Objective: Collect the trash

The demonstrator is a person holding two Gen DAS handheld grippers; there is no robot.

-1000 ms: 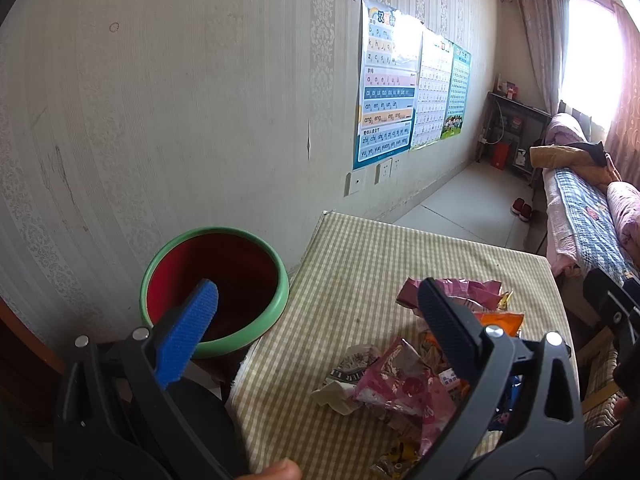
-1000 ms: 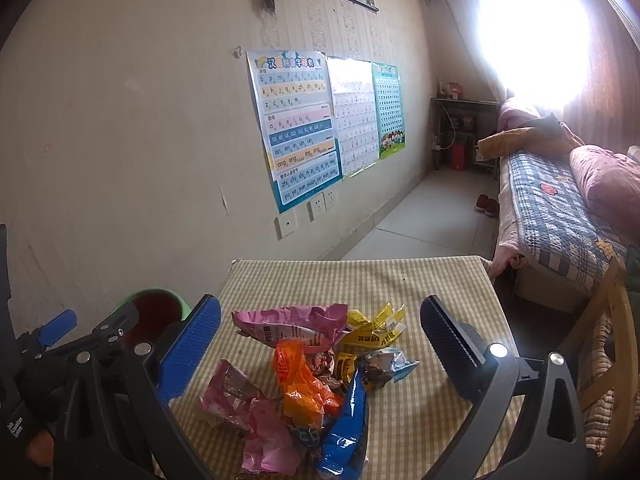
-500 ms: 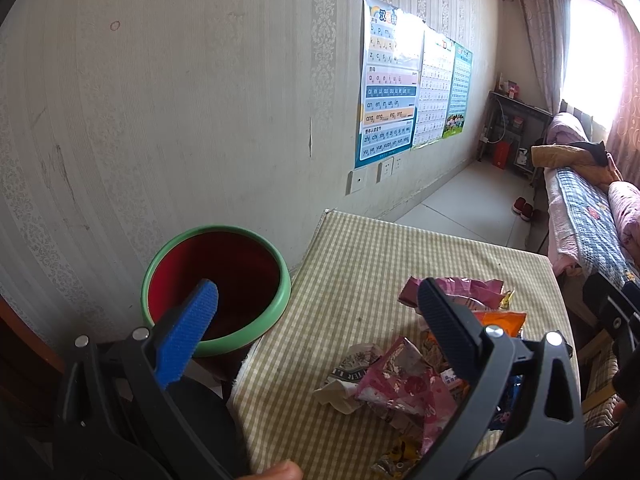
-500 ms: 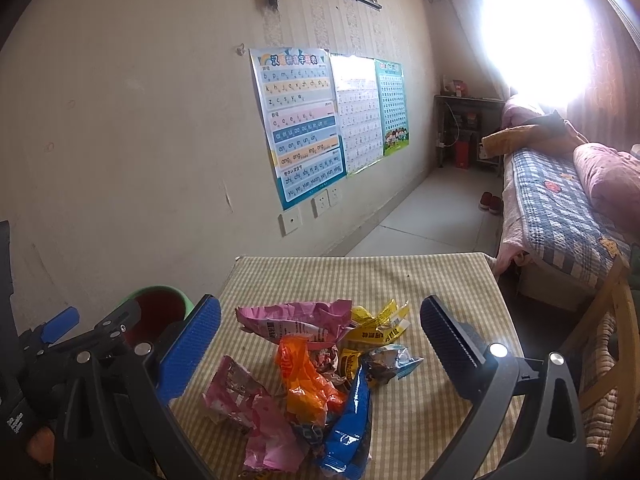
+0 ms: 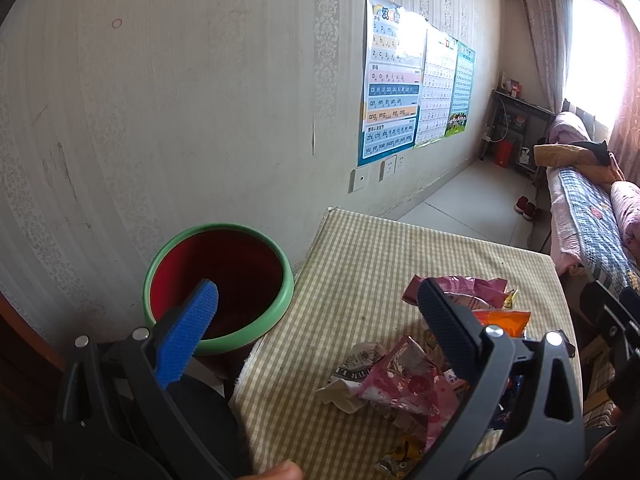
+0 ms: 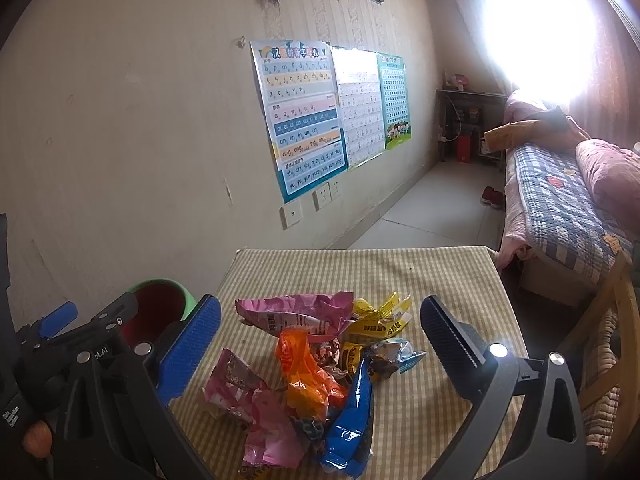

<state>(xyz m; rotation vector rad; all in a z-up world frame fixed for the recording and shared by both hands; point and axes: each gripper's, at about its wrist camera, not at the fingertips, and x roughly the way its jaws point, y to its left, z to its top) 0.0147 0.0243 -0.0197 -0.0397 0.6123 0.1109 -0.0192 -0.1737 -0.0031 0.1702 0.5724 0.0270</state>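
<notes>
A pile of crumpled snack wrappers (image 6: pixel 316 364) lies on the checked table (image 6: pixel 400 272): pink, orange, blue and yellow ones. The pile also shows in the left wrist view (image 5: pixel 404 384). A round bin with a green rim and red inside (image 5: pixel 218 284) stands off the table's left edge, against the wall; it also shows in the right wrist view (image 6: pixel 160 308). My left gripper (image 5: pixel 320 320) is open and empty, held above the table's left edge between bin and pile. My right gripper (image 6: pixel 320 328) is open and empty, just above the pile.
A wall with posters (image 6: pixel 300 120) runs along the left. A bed with a checked quilt (image 6: pixel 560 208) stands at the right. A wooden chair (image 6: pixel 608 320) is by the table's right side. Red shoes (image 6: pixel 492 196) lie on the floor beyond.
Both grippers have barely moved. The right wrist view has shifted slightly forward towards the pile. Nothing has been taken hold of.
</notes>
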